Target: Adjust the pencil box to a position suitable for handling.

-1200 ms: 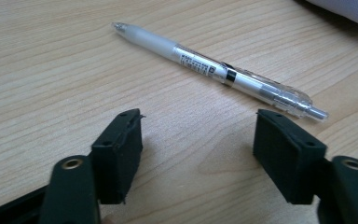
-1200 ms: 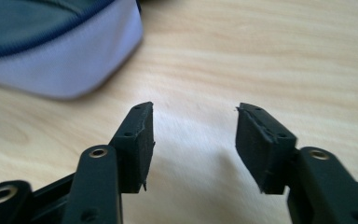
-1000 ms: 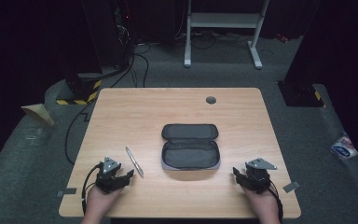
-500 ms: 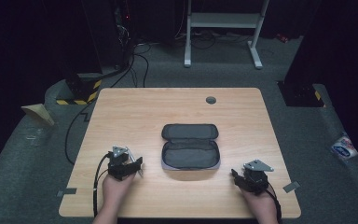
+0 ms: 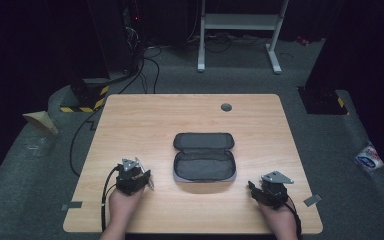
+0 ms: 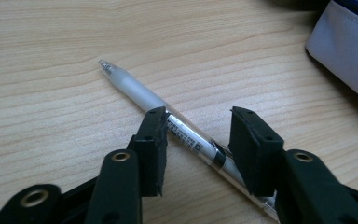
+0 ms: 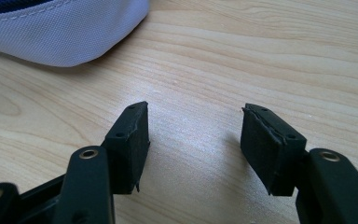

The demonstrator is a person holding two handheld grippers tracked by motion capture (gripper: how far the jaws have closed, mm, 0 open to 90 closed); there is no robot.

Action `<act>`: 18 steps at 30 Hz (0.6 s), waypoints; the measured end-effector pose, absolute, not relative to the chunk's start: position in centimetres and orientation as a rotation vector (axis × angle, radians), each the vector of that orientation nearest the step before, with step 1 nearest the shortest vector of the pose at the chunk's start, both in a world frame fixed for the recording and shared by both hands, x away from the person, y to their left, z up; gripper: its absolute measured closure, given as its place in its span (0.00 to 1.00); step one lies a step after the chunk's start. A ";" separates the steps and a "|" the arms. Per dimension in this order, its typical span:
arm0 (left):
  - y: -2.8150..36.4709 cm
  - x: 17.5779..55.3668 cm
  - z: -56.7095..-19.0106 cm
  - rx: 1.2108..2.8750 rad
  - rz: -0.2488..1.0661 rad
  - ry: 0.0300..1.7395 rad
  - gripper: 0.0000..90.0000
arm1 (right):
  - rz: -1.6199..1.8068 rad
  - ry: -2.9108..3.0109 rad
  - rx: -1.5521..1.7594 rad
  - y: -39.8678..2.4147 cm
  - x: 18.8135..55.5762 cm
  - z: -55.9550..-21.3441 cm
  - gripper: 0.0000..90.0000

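Between the left hand-held gripper's [image 6: 196,140] jaws, which have just been closing but do not yet pinch it, a pen [image 6: 177,130] lies slantwise on the table [image 6: 51,93]. Next: finish closing, lift toward the open pencil case [image 5: 204,162] just right. Right hand-held gripper [image 7: 193,140] idles, half-wide and empty.

Overhead view faces the table [image 5: 190,120]; gripper views skim it close.

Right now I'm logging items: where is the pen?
The pen lies on the table between the left gripper jaws, left of the open pouch.
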State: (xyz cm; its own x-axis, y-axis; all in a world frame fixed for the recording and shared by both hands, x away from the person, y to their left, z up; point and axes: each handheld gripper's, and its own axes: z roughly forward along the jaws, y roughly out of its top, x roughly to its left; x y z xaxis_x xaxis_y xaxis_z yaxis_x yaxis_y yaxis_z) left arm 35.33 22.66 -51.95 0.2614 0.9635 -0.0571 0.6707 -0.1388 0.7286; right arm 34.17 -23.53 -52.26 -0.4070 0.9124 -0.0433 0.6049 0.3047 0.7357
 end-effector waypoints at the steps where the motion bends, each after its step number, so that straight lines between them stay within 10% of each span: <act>1: 22.7 35.2 -51.9 1.888 0.578 1.476 0.67 | 0.892 2.117 1.343 -23.5 34.1 -52.3 0.47; 18: 22.5 34.3 -51.7 1.981 0.561 1.358 0.87 | 0.890 2.114 1.345 -23.4 34.1 -52.3 0.48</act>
